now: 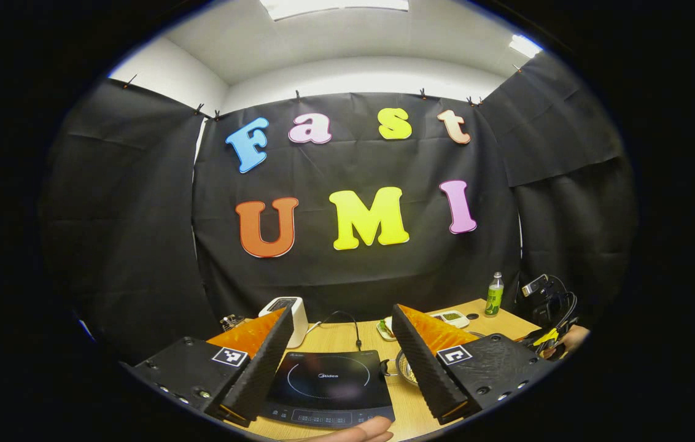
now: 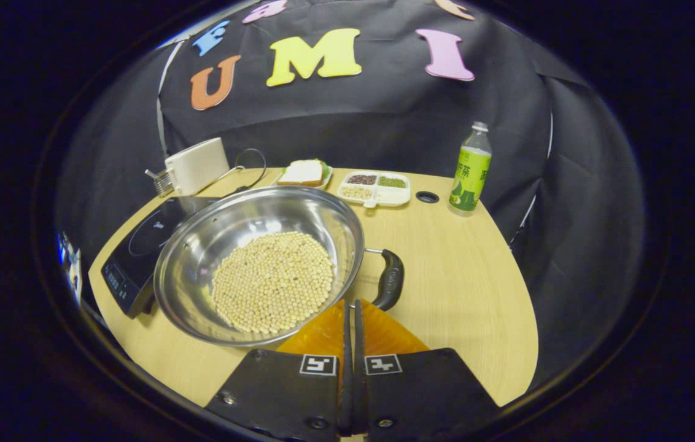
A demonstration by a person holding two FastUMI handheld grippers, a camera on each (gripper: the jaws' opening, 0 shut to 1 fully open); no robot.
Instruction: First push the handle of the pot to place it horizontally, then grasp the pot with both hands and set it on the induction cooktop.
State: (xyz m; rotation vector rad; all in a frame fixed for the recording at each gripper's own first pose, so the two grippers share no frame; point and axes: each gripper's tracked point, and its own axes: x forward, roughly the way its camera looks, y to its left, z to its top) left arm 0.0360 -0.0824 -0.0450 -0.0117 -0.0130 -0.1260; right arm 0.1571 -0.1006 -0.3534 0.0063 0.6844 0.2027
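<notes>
Right gripper view has the right gripper (image 2: 349, 325) pinched closed beside the handle (image 2: 389, 279), pot (image 2: 261, 264) on the table by the cooktop (image 1: 329, 383), left gripper (image 1: 341, 362) wide; a hard shove could spill beans (image 2: 274, 282).

The right gripper (image 2: 350, 316), jaws closed together, sits just beside the bean-filled pot (image 2: 200, 245) and its handle (image 2: 389, 279).

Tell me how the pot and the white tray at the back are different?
The pot is round, shiny metal; the tray is white and boxy. The pot holds one heap of pale beans; the tray keeps small portions in separate compartments. The pot has a dark handle on its side and stands nearer the right tool. Both rest on the table.
</notes>
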